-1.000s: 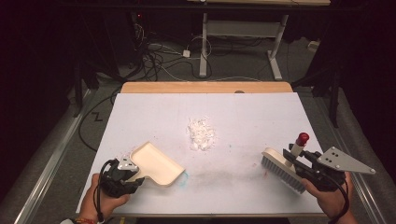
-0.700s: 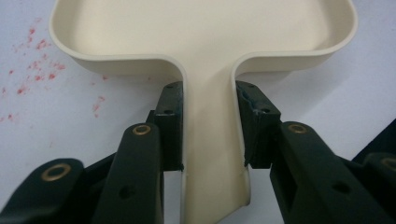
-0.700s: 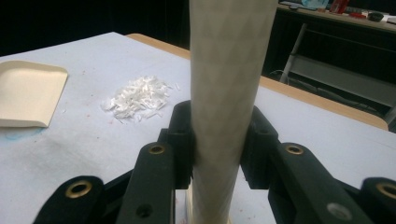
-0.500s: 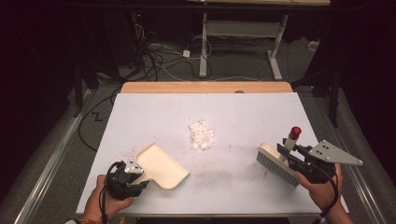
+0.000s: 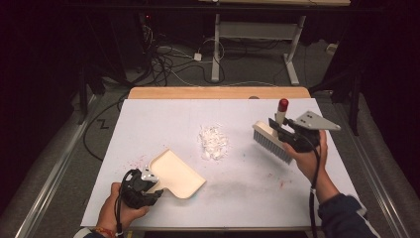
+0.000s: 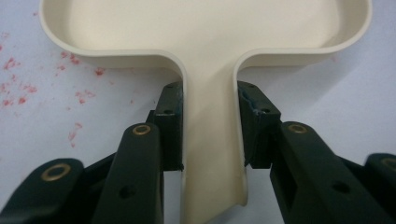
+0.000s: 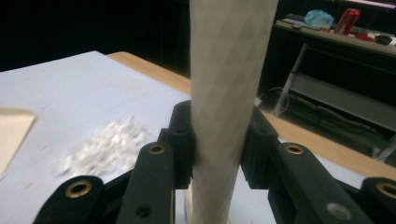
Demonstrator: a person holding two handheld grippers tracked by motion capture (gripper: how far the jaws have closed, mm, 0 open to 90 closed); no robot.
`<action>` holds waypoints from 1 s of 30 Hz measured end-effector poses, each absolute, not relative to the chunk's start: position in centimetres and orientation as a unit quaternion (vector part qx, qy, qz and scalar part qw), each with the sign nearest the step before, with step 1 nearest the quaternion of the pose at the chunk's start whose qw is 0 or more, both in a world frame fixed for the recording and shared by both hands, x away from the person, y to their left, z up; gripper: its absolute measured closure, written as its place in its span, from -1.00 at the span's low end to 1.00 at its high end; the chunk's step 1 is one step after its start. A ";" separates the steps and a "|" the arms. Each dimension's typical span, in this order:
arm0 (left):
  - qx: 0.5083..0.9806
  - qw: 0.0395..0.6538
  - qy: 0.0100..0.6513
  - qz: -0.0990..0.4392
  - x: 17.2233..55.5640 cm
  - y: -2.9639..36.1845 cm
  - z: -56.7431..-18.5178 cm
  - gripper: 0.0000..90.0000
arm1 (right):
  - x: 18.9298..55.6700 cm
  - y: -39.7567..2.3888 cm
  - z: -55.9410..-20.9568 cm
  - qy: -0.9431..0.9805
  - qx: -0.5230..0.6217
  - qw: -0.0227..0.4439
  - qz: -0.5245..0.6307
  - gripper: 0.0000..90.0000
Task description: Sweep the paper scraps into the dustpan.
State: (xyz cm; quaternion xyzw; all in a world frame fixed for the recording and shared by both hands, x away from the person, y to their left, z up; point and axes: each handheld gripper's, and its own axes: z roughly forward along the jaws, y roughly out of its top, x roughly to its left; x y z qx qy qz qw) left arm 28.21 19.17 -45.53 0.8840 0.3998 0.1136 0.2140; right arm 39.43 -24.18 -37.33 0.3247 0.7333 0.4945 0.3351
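While both claws hold on tight:
Left claw (image 5: 151,187): clamped on the dustpan (image 5: 177,173) handle, pan flat on the table (image 5: 148,119) just past its jaws.
Right claw (image 5: 277,130): clamped on the brush (image 5: 271,140) handle, bristles down, above the table.
White crumbs (image 5: 213,141): a pile past the dustpan, beside the brush, touching neither.

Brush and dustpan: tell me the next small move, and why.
Probably lower the brush to the table just right of the white crumbs. The right gripper holds it raised there, and the dustpan, held by the left gripper, waits on the opposite side.
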 end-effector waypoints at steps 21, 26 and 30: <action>0.889 0.211 0.392 0.102 30.1 18.2 -46.0 0.41 | 49.1 -13.7 -39.3 0.702 0.365 0.344 0.507 0.57; 0.891 0.211 0.390 0.099 30.8 18.3 -46.2 0.41 | 49.1 -11.6 -40.4 0.716 0.342 0.333 0.509 0.57; 0.890 0.211 0.392 0.099 31.0 18.2 -46.3 0.41 | 48.4 -10.8 -40.7 0.730 0.323 0.301 0.522 0.56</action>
